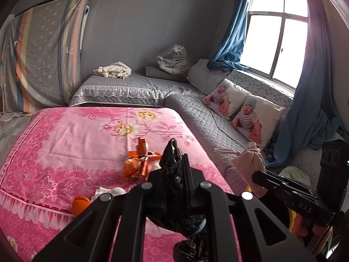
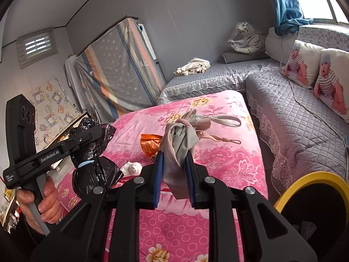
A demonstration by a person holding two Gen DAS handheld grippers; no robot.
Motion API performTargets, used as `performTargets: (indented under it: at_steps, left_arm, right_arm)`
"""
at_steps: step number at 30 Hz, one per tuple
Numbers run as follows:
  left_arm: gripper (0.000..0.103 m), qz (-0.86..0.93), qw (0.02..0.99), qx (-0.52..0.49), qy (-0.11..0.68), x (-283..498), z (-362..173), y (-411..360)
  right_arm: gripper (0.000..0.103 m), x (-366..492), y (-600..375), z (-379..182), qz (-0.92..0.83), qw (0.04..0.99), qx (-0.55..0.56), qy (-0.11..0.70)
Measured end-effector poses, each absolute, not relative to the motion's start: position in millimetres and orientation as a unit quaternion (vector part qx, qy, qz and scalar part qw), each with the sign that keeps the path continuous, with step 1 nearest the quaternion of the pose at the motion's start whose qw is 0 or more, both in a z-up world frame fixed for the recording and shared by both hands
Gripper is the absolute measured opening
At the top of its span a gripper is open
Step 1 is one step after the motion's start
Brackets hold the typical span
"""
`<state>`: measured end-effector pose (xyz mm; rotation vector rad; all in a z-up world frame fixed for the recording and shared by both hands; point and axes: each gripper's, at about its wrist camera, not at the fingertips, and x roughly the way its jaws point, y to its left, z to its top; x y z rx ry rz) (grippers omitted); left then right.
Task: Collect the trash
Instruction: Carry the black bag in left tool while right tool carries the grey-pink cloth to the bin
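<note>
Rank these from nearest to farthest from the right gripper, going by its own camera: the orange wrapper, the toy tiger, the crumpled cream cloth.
1. Orange wrapper: on the pink blanket, just left of the right gripper.
2. Cream cloth: on the grey bed beyond.
3. Toy tiger: far corner by the wall.

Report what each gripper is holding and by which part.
Left gripper pinches a black bag around its bunched middle. Right gripper clamps a pinkish-grey pouch by its lower end, cords hanging free beyond.
</note>
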<state>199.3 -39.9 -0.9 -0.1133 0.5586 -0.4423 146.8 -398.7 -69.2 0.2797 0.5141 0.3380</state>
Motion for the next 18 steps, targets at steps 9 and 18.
performTargets:
  at_steps: [9, 18]
  left_arm:
    - [0.01, -0.259, 0.927, -0.044, 0.268, 189, 4, -83]
    - [0.01, -0.304, 0.914, -0.029, 0.268, 180, 4, -130]
  right_arm:
    - [0.019, 128, -443, -64, 0.131, 0.95, 0.162, 0.231]
    - [0.019, 107, -485, -68, 0.083, 0.954, 0.185, 0.219]
